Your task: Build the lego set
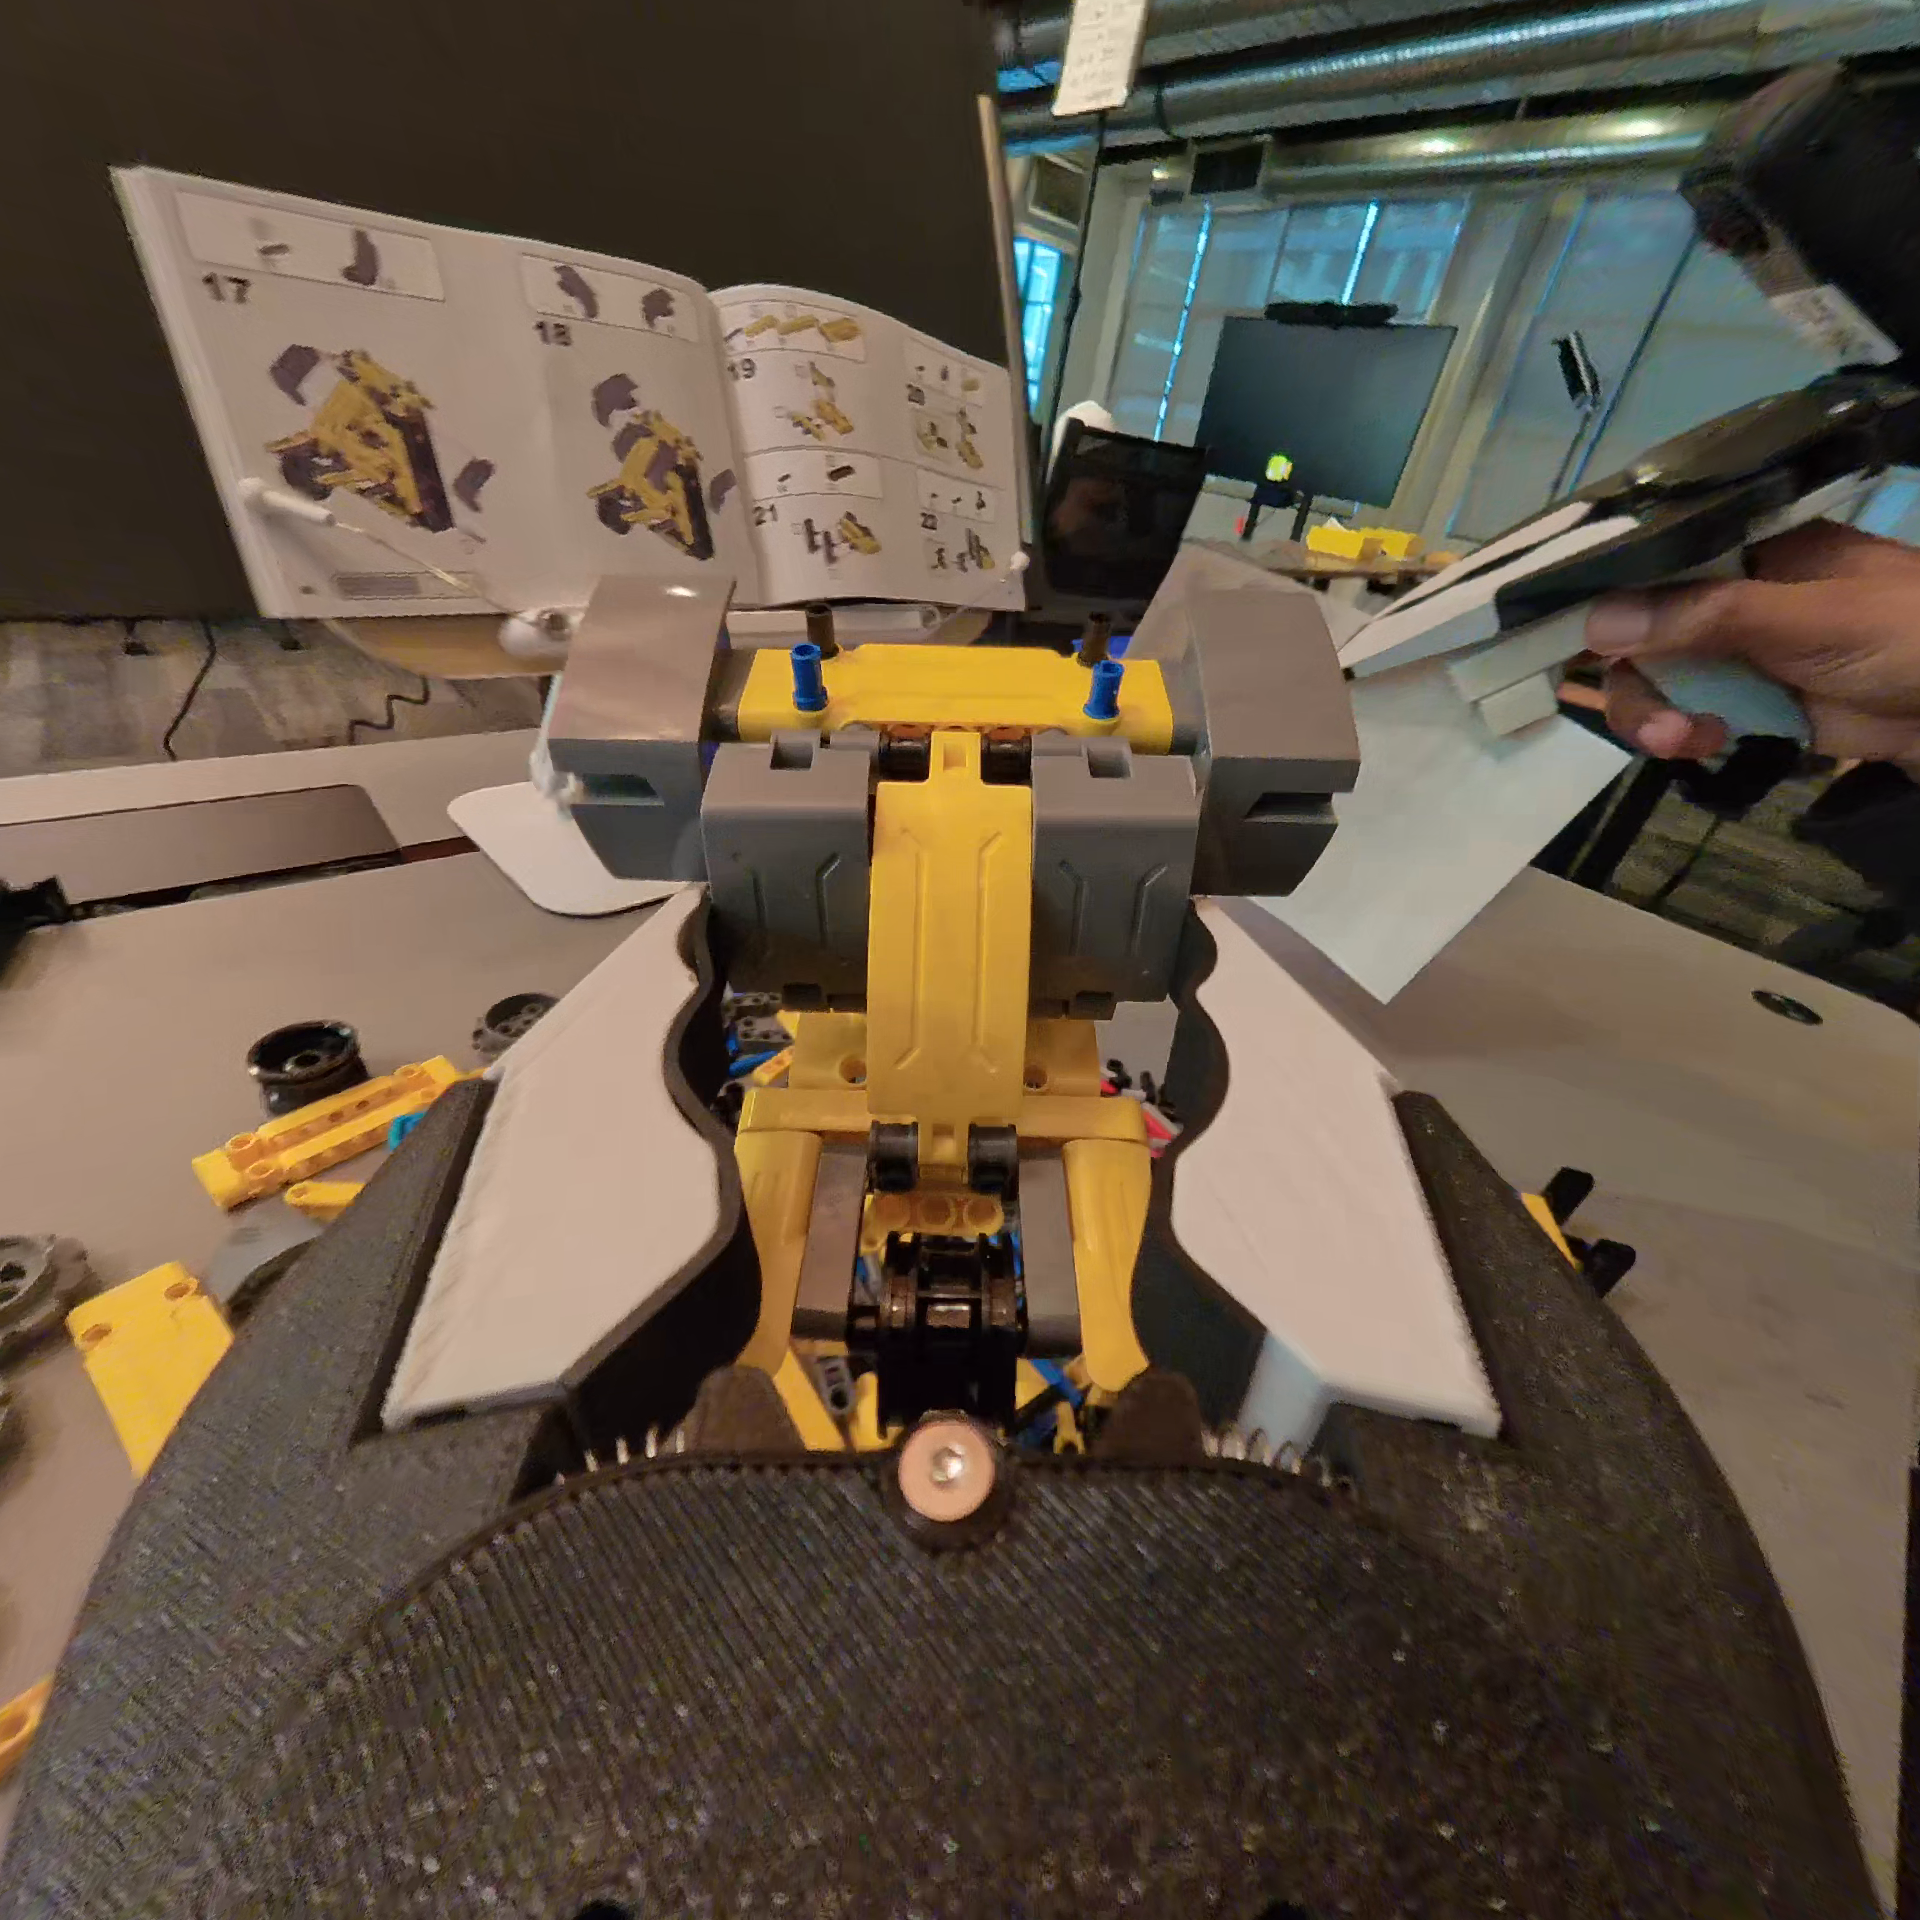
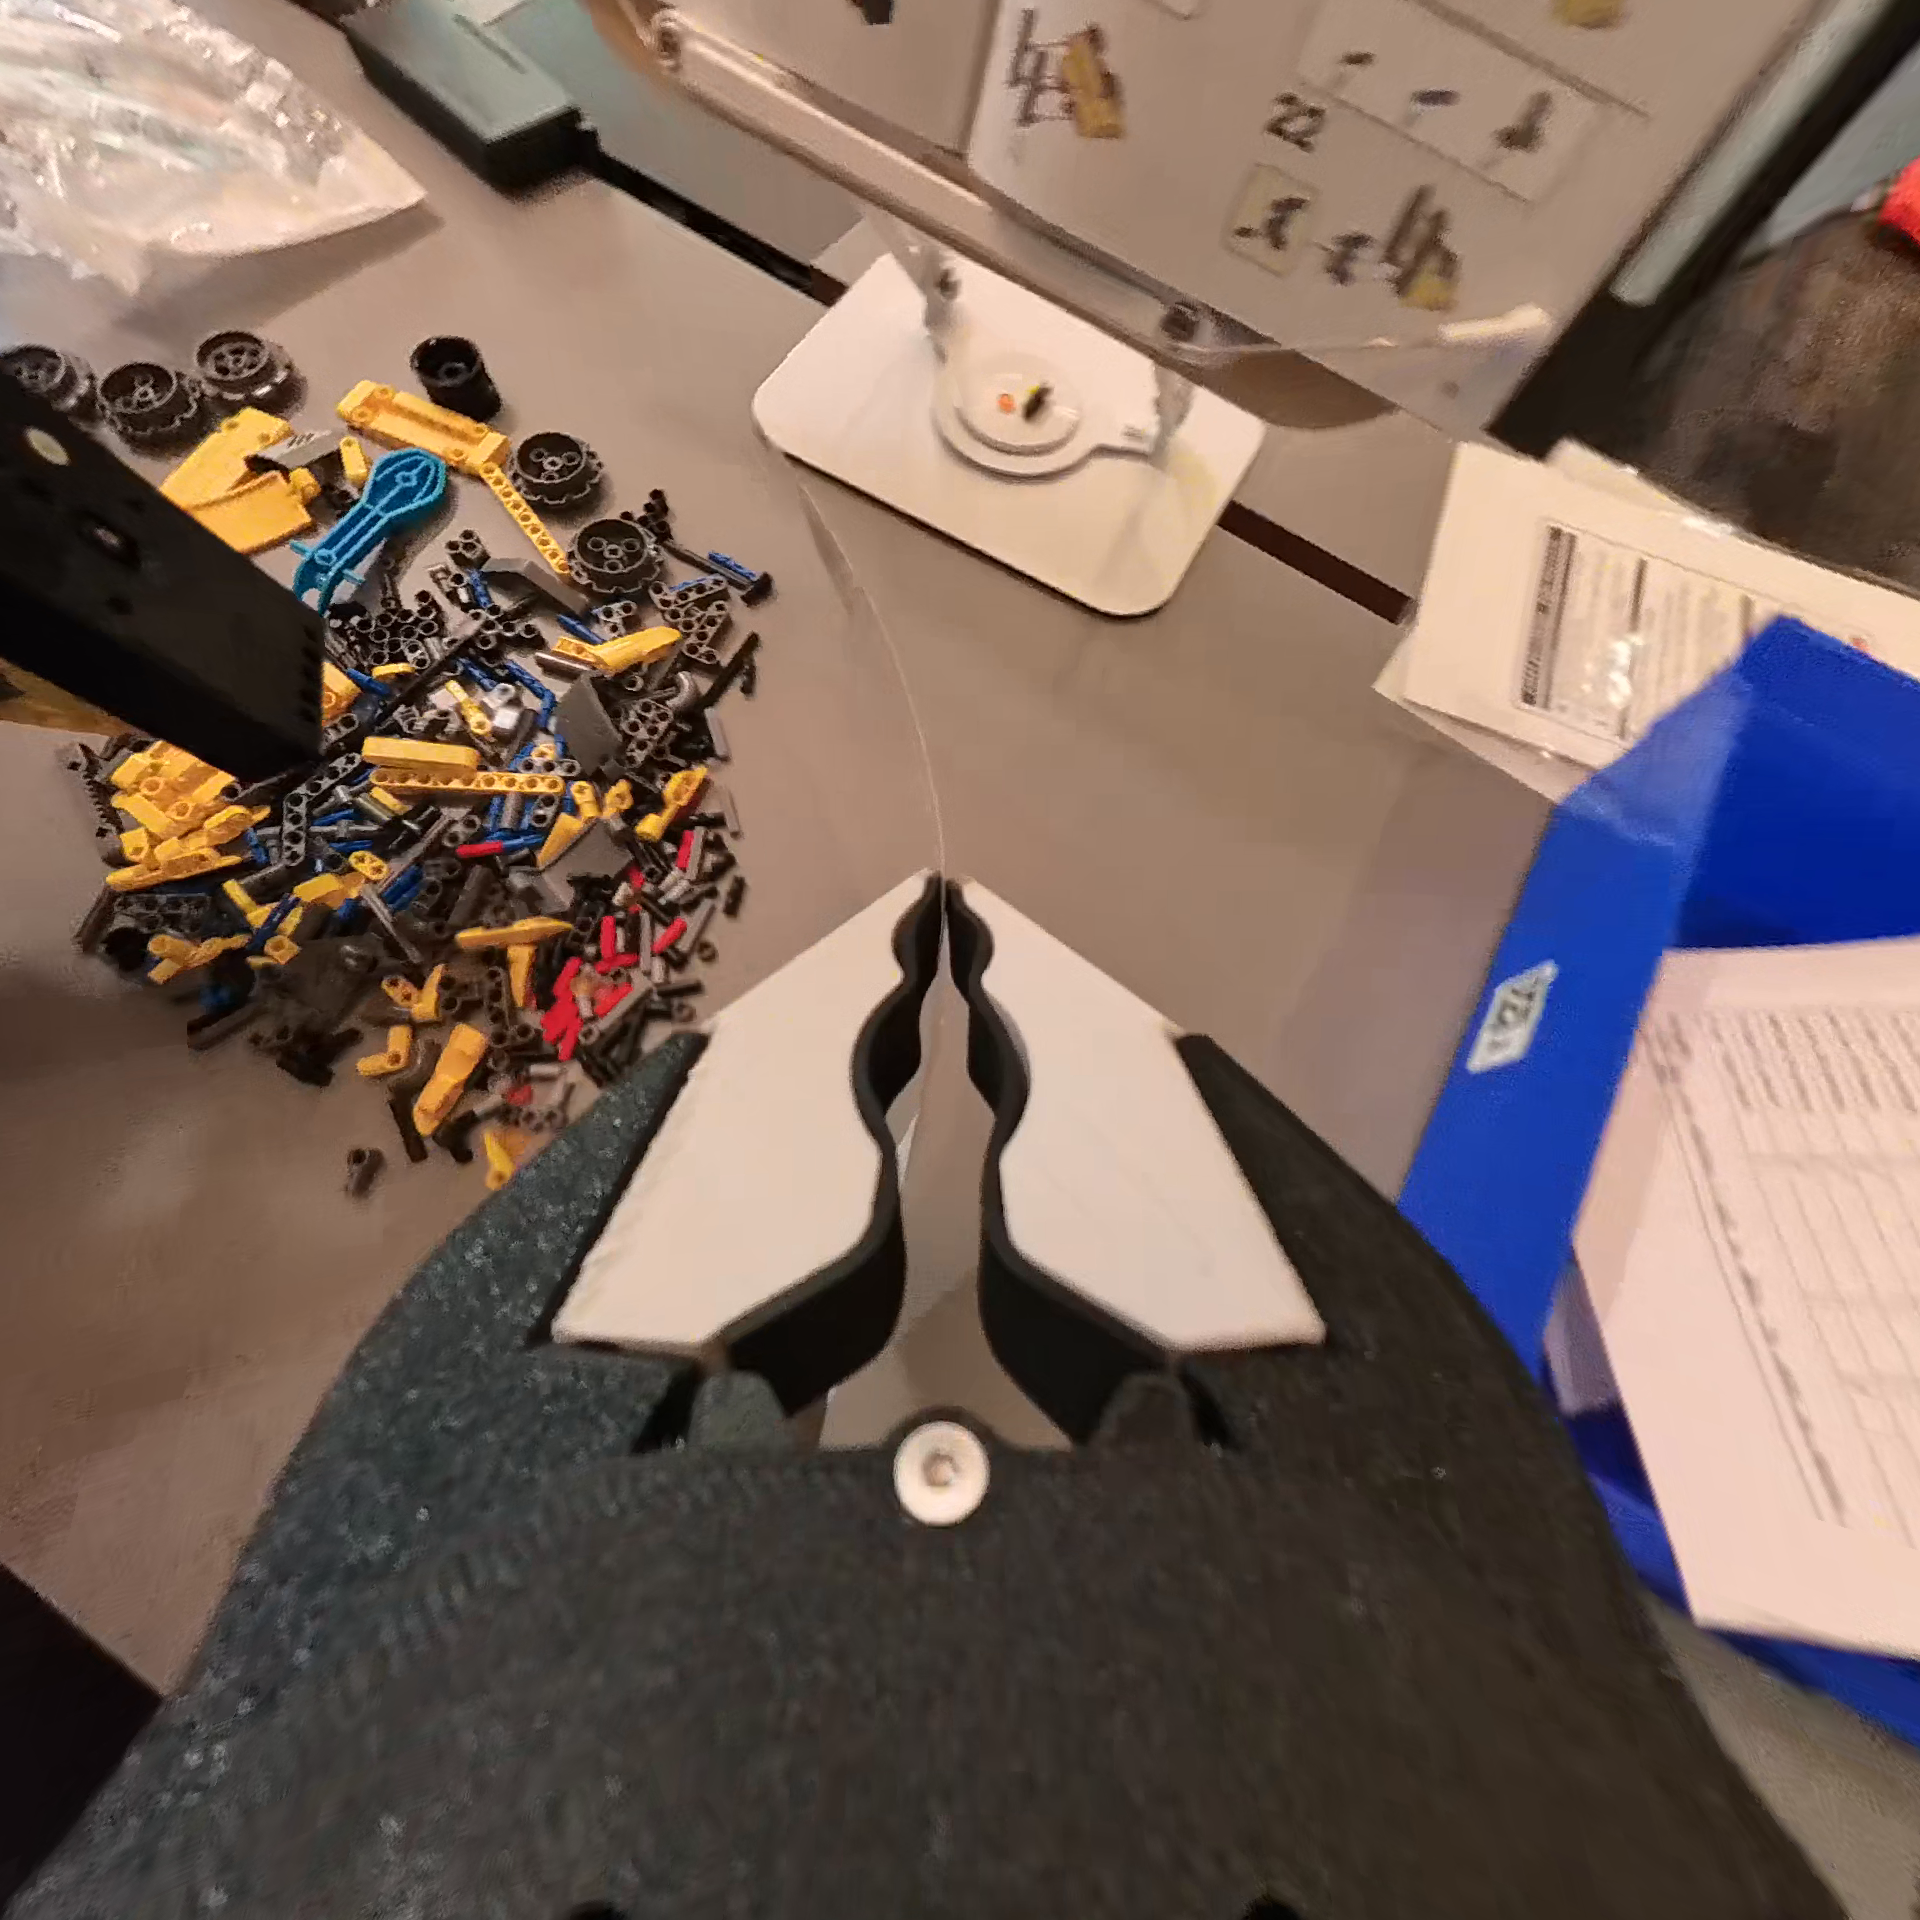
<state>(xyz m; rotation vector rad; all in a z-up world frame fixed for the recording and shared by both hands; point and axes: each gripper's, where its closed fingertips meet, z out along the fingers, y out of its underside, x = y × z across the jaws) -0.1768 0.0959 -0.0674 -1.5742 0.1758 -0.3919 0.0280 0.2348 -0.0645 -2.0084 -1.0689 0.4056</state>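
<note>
Two claws, each gripping: a brick model in the left, a clear sheet in the right

One grey table (image 2: pixel 1143 779) carries everything. At its back an open instruction booklet (image 1: pixel 468 395) leans on a white stand (image 2: pixel 1039 520). A blue box (image 2: pixel 1714 883) sits at the right edge of the right wrist view. A pile of loose parts (image 2: pixel 436 779), yellow, black, blue and red, lies on the left side of that view.

The yellow-and-grey brick model (image 1: pixel 951 935) is in the left gripper (image 1: pixel 945 914), raised above the table. The jaws stand apart and press on the model's grey side panels, one on each flank. The model's long axis runs straight forward along the fingers. Its near end sits deep in the throat of the claw, and its far end, a yellow bar with two blue pins (image 1: pixel 805 675), juts out past the fingertips toward the booklet.

The right gripper (image 2: pixel 940 894) has its tips drawn together. A thin clear sheet (image 1: pixel 1455 831) seems to be pinched between them: edge-on in its own view, a pale flap in the left wrist view. A hand (image 1: pixel 1766 665) holds this gripper up and to the right of the model, near its far end but not touching it. It slants down toward the model's right flank, and the sheet hangs just beside the right grey panel. Whether sheet and panel touch cannot be told.
</note>
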